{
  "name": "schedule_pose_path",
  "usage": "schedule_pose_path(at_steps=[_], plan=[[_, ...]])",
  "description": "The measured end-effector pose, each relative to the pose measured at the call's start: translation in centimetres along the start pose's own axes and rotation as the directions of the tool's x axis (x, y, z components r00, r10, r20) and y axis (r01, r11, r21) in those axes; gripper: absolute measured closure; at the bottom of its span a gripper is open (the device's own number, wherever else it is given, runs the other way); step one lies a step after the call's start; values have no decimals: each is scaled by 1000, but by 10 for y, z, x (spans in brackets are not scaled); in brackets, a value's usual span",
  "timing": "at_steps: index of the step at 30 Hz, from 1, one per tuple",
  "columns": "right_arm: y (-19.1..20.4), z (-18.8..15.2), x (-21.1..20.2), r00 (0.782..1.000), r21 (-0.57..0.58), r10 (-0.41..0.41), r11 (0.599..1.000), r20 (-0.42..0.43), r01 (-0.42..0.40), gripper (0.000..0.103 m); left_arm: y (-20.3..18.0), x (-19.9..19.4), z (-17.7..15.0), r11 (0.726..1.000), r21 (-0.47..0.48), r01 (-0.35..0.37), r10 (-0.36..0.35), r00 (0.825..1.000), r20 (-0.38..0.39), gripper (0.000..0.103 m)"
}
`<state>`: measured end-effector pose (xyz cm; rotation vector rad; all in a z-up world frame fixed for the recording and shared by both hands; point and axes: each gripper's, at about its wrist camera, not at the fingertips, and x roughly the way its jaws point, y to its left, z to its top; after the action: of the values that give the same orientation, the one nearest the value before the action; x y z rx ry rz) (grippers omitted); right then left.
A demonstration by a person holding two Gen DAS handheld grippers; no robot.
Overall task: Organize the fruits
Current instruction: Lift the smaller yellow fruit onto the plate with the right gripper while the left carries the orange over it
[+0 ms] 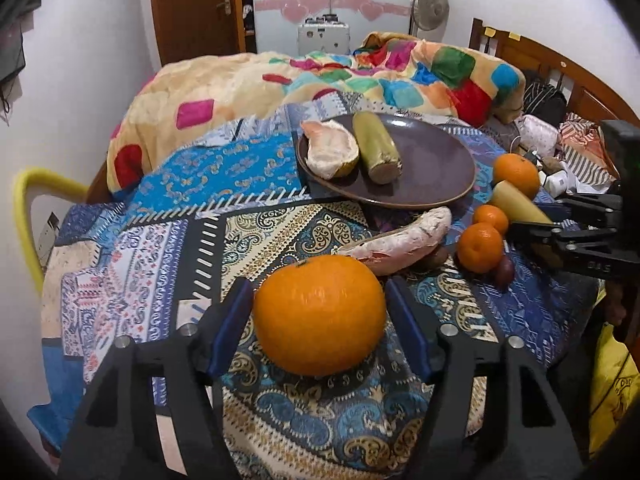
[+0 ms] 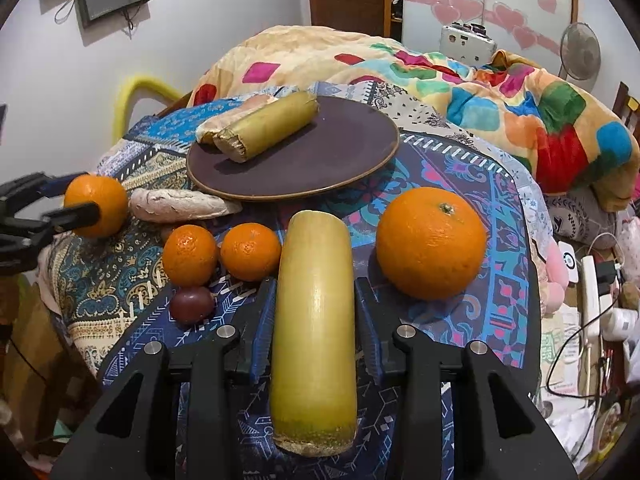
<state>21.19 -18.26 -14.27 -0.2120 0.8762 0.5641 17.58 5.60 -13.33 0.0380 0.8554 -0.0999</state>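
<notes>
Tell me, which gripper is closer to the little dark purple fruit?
Right. The right gripper, around the sugarcane piece, sits just beside the purple fruit. The left gripper, around an orange, is farther off, past the two mandarins.

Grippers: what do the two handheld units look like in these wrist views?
Both the left gripper and right gripper are matte black plastic with angular, cut-out finger arms, blue ribbed pads lining the inner faces, and round silver bolt heads on top. No cables or sleeves show.

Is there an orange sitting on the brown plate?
No, the plate holds only a yellow-green stalk piece and a pale peeled fruit piece; every orange lies on the cloth.
</notes>
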Motion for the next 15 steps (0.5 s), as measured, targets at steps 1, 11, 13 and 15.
schedule_pose_path(at_steps=[1,11,13,15], plan=[[-1,0,-2,1000,3,4,1000,7,-4,68,0,4,0,1000,-9,1,-1,1000,-4,35],[-4,10,-26,995,11,12,1000,97,-13,68,-1,4,-2,1000,3,-7,7,1000,8,35],[-4,13,-30,993,14,12,1000,115,-14,68,-2,2,-2,1000,3,-13,13,1000,11,36],[-4,16,-34,992,15,11,1000,130,-13,68,-3,0,-1,1000,-1,-12,12,1000,16,36]])
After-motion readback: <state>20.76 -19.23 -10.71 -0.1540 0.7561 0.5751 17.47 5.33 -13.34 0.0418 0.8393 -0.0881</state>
